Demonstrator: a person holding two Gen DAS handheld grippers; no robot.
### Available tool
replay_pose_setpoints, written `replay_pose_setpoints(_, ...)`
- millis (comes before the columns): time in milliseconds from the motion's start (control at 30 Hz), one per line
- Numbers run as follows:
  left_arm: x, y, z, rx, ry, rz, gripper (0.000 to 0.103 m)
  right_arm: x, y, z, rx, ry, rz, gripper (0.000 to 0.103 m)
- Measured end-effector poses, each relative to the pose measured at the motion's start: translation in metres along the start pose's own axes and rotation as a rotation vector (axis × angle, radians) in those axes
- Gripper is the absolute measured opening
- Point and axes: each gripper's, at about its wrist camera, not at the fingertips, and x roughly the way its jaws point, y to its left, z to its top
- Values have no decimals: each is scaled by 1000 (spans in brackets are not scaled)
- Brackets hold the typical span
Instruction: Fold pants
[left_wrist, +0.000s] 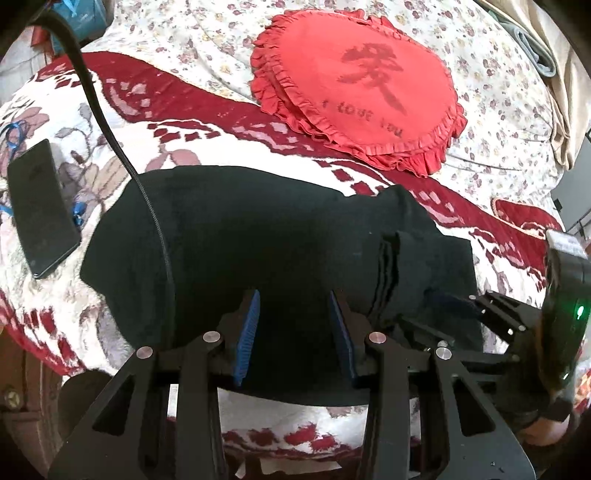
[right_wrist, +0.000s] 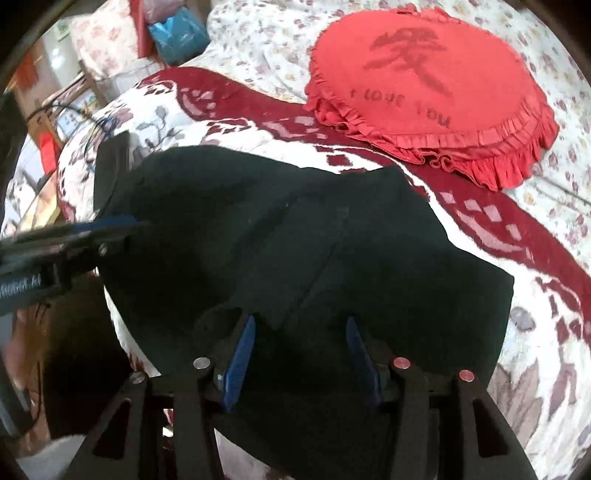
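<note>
Black pants (left_wrist: 240, 236) lie folded in a wide bundle on a red and white blanket (left_wrist: 192, 136) near the bed's front edge. They also fill the middle of the right wrist view (right_wrist: 295, 236). My left gripper (left_wrist: 293, 306) is open, its blue pads spread just above the near edge of the pants. My right gripper (right_wrist: 301, 332) is open over the right part of the bundle and shows at the right of the left wrist view (left_wrist: 491, 314). The left gripper shows at the left of the right wrist view (right_wrist: 110, 225). Neither holds cloth.
A red heart-shaped frilled cushion (left_wrist: 362, 88) lies behind the pants. A black phone (left_wrist: 40, 206) lies on the blanket to the left. A black cable (left_wrist: 122, 155) hangs across the pants' left end. The bed edge drops off in front.
</note>
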Motion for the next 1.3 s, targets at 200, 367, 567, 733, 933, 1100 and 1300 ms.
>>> replay_pose_setpoints(200,-7,7,-1,-19,-27,16,49,-27,-2,15,-5,-48,-18,50)
replay_pose_setpoints(367,-16,15,-2,-44,-46,29,55,-18,4,26,-13,-40,-1,50)
replay_pose_setpoints(567,-24,28,-5,-69,-53,53,55,2,9,26,-21,26,-7,50)
replay_pose_setpoints(733,-31,52,-12,-151,-57,28,55,-14,15,43,-9,-32,38,53)
replay_pose_setpoints(933,-39,89,-30,-311,-82,-27,73,1,41,72,-50,-43,133,59)
replay_pose_setpoints(1100,-30,102,-37,-378,-67,-43,73,23,61,101,-87,-35,198,59)
replay_pose_setpoints(1300,-10,110,-40,-441,-47,-57,73,54,75,135,-85,-19,250,63)
